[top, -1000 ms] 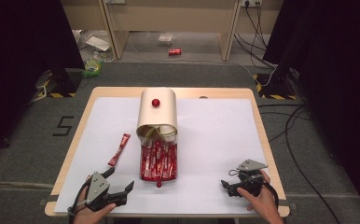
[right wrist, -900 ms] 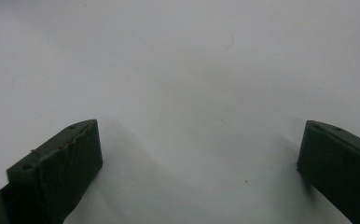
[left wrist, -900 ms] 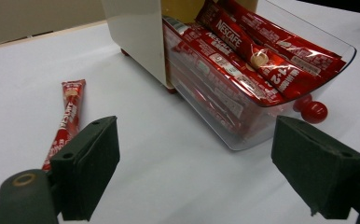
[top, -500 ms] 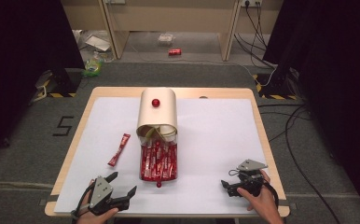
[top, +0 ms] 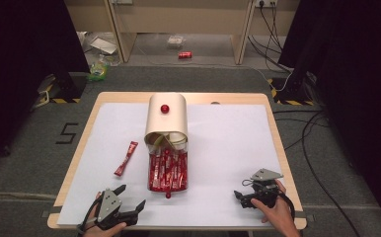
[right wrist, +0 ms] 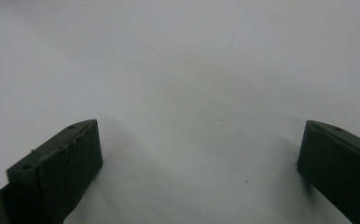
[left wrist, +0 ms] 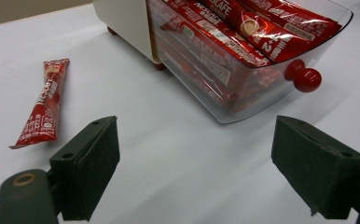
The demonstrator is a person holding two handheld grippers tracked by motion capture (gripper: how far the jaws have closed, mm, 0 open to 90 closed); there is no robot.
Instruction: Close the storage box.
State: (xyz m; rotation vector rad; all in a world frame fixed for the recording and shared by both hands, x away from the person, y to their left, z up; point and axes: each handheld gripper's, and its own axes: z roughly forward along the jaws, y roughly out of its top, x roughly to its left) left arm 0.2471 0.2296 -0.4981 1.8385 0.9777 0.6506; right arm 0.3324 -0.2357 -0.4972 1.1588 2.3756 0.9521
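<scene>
Sachets (top: pixel 168 170) fill the clear drawer (top: pixel 168 186) pulled out from the cream dispenser (top: pixel 166 118) mid-table; one loose sachet (top: pixel 126 158) lies to its left. The left gripper (top: pixel 130 197) and right gripper (top: pixel 240 197) sit near the front edge. Left gripper view: jaws wide, drawer's red knob (left wrist: pixel 302 77) just ahead, loose sachet (left wrist: pixel 44 103) off left. Right gripper view: jaws wide over the bare white table (right wrist: pixel 178 74).

Bright table, dark surroundings, soft focus
</scene>
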